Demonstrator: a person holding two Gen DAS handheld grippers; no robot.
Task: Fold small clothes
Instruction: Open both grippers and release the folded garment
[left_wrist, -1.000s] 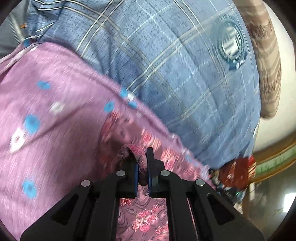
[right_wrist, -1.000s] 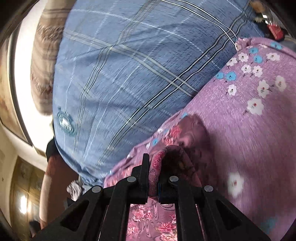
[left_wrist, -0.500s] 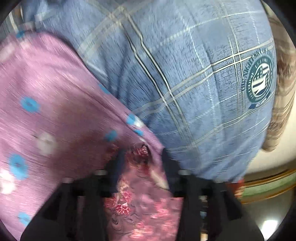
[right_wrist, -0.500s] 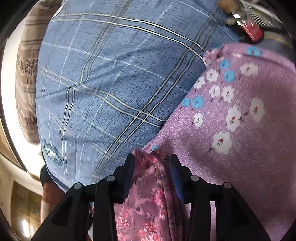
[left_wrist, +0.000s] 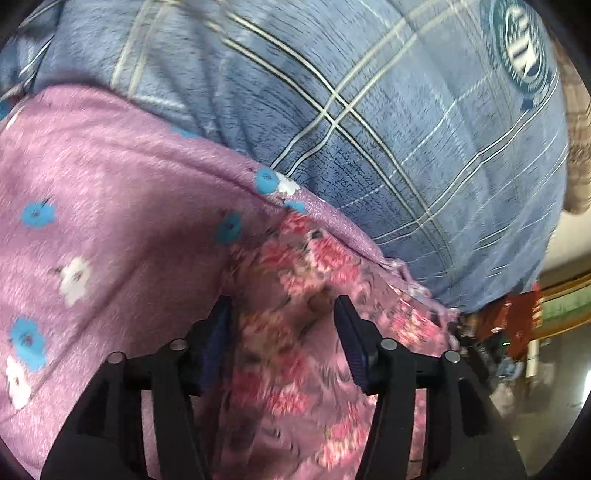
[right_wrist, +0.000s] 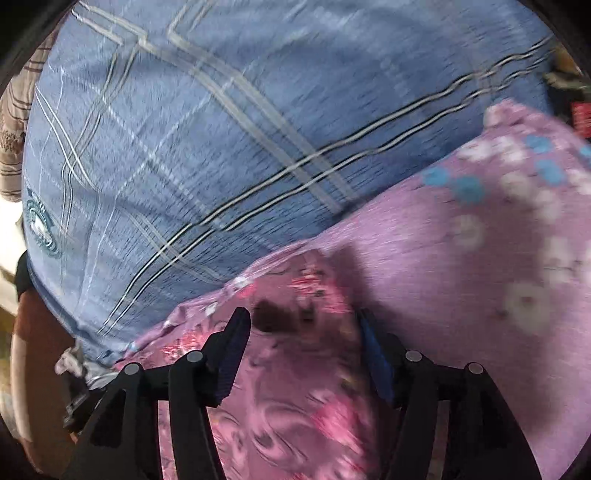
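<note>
Left hand-held gripper (left_wrist: 282, 314) narrowing, right hand-held gripper (right_wrist: 301, 325) widening, both unclamped astride rose-print cloth (left_wrist: 295, 280). Best withdrawn straight back, sparing the fold on the lilac floral garment (left_wrist: 110, 192).

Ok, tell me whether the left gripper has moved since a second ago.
Yes. The left gripper has slid toward the blue plaid sheet's round emblem, which now sits at the frame's top-right corner.

Soft indoor light, motion blur, fisheye-warped edges

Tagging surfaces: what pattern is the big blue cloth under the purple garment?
Plaid: blue cloth crossed by pale and dark lines, with a round crest print. Left wrist view shows it best.
</note>
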